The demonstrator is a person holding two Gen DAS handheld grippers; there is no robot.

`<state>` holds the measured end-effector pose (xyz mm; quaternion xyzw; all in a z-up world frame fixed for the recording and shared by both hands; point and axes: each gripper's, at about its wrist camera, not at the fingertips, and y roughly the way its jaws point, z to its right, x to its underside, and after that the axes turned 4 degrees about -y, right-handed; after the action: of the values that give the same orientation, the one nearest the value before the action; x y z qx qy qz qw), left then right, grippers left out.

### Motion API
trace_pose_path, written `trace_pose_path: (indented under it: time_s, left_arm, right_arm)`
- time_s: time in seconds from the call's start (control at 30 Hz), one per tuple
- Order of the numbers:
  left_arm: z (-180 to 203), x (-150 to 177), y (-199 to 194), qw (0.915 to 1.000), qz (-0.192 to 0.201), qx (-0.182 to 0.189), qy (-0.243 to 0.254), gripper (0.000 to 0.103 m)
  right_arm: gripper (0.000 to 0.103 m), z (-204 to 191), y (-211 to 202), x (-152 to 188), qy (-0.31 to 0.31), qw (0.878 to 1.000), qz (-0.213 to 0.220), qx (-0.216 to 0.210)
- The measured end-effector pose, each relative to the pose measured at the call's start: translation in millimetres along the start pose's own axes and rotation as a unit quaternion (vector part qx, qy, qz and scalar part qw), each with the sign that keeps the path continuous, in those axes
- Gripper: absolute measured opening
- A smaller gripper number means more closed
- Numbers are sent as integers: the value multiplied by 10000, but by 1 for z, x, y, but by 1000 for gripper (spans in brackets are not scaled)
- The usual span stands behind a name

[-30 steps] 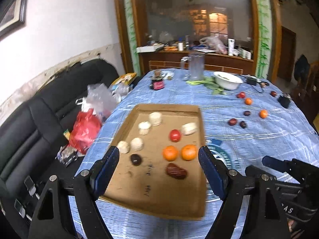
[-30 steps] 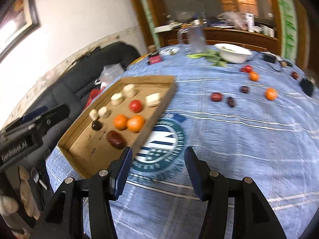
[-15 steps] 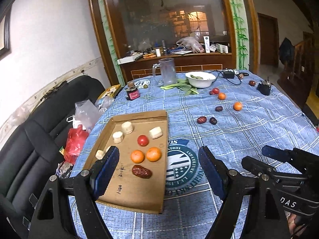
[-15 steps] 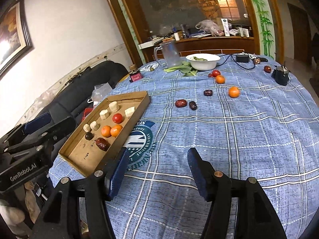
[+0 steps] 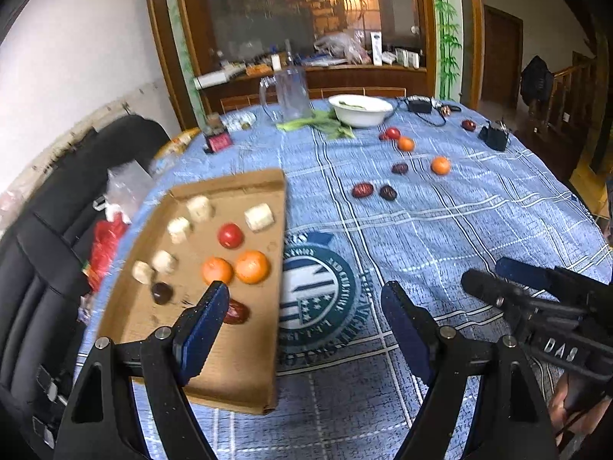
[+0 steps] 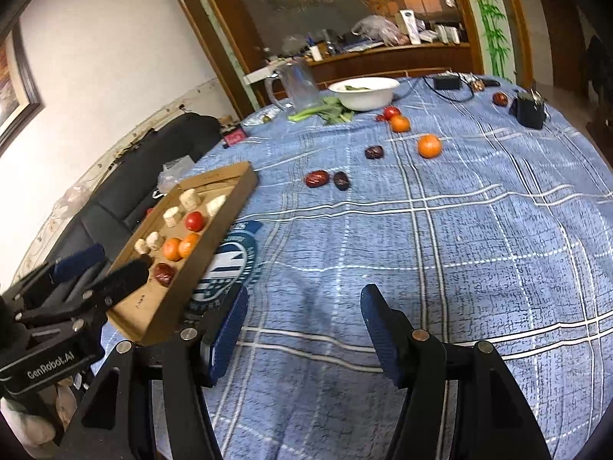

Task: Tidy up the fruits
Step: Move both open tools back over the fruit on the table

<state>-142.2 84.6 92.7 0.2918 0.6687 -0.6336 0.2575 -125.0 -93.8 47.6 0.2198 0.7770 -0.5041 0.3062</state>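
A shallow cardboard tray (image 5: 245, 375) sits at the left edge of the table, on the blue checked cloth (image 5: 440, 237). In it I count five pale, cream-coloured chunks (image 5: 259, 217), one red tomato-like fruit (image 5: 230, 235), two oranges (image 5: 251, 266) side by side, a red date (image 5: 236, 312) and one small dark fruit (image 5: 161, 293).

Loose on the cloth, well apart from the tray, lie more fruits: a red date (image 6: 317, 178) just beside a dark one (image 6: 341, 180), another dark one (image 6: 374, 151), two oranges (image 6: 429, 146), a red fruit (image 6: 390, 112) near the white bowl (image 6: 364, 92), and a lone dark red fruit (image 6: 500, 98) far right. Greens show inside the bowl and beside it.

The left gripper (image 5: 304, 308) hangs over the tray's near right corner, fingers spread wide with nothing between them; the right gripper (image 6: 304, 308) hovers above bare cloth, likewise spread and empty.

Only the left camera looks straight down into the tray – the right one sees it slantwise but catches a framed picture (image 6: 17, 88) on the wall.
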Motion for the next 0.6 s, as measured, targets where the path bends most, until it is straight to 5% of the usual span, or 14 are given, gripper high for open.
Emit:
trace_pose_path:
  time_s: [0.37, 0.6]
  left_arm:
    - [1, -1, 41, 9985, -442, 309, -133, 81]
    - [18, -34, 65, 9967, -371, 706, -138, 81]
  right_arm:
    - [66, 45, 15, -13, 370, 9987, -183, 289]
    - [66, 62, 24, -45, 296, 9979, -179, 556]
